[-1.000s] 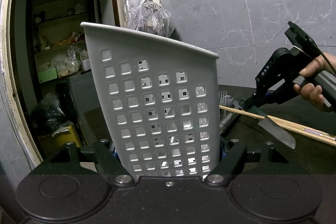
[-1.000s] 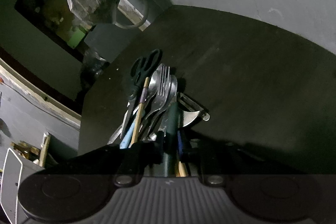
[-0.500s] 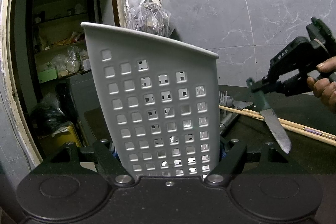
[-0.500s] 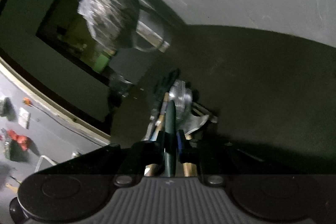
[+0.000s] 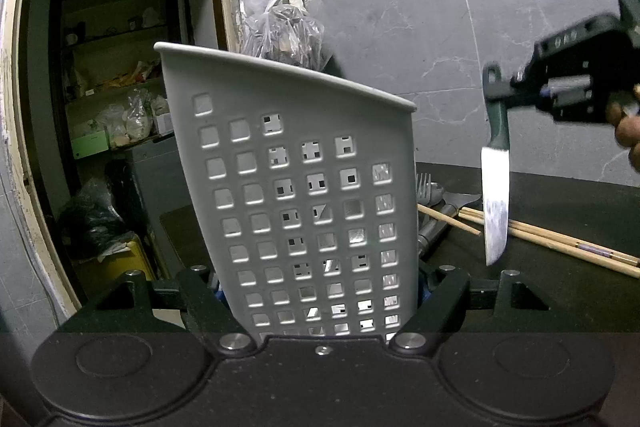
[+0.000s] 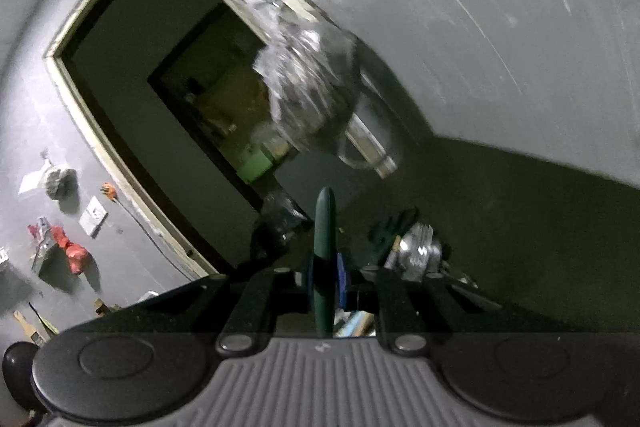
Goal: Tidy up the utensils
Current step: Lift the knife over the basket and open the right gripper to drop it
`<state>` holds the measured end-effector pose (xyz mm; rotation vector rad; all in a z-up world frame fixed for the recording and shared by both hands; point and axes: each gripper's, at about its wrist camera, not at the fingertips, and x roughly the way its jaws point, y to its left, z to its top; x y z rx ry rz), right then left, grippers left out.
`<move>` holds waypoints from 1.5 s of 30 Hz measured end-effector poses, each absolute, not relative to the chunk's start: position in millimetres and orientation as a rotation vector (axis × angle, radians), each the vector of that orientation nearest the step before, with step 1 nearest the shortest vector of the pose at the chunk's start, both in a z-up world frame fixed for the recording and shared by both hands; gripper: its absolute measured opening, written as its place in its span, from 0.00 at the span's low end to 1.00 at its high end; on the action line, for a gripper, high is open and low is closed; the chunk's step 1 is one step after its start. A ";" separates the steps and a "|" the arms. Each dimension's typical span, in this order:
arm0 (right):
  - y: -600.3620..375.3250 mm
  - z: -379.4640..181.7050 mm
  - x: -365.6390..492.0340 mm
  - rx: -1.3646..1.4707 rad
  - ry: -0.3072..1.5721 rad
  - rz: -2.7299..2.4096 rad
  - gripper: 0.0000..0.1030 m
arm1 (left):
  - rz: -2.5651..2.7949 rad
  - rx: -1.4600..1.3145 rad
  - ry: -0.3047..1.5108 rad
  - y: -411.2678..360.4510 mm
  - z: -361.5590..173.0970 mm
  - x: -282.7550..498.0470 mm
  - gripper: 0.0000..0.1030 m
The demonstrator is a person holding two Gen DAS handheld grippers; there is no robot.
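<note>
A grey perforated utensil holder (image 5: 304,163) fills the left wrist view, leaning a little, with my left gripper (image 5: 324,287) shut on its lower sides. To its right my right gripper (image 5: 520,91) is shut on the dark green handle of a knife (image 5: 495,203), whose blade hangs point down above the black counter (image 5: 580,199). In the right wrist view the knife handle (image 6: 325,227) stands up between the pads of my right gripper (image 6: 325,269). Forks and spoons (image 5: 430,191) and wooden chopsticks (image 5: 560,239) lie on the counter behind the holder. The same blurred pile (image 6: 416,247) shows beside black scissors (image 6: 392,223).
A clear plastic bag (image 5: 284,35) hangs on the grey marble wall behind the holder. An open doorway (image 5: 112,107) with cluttered shelves lies to the left, past the counter's end. A person's hand (image 5: 628,135) holds the right gripper at the right edge.
My right gripper has lifted the knife off the pile on the counter and risen to the right; the blade has swung from slanting to hanging straight down. The left gripper and holder have not moved.
</note>
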<state>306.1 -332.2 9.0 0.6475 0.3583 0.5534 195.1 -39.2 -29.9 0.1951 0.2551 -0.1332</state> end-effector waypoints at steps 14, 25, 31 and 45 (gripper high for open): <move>-294.2 120.4 256.8 0.492 -0.018 0.730 0.12 | -0.167 0.219 0.241 -39.5 -28.5 186.2 0.76; -227.6 114.2 263.8 0.398 0.051 0.848 0.12 | -0.182 0.226 0.238 -32.4 -26.8 186.4 0.76; -202.9 82.2 254.1 0.281 0.096 0.823 0.12 | -0.183 0.224 0.236 -33.2 -28.2 187.0 0.76; -177.5 56.6 235.5 0.120 0.195 0.818 0.13 | -0.182 0.228 0.234 -34.8 -29.6 186.3 0.76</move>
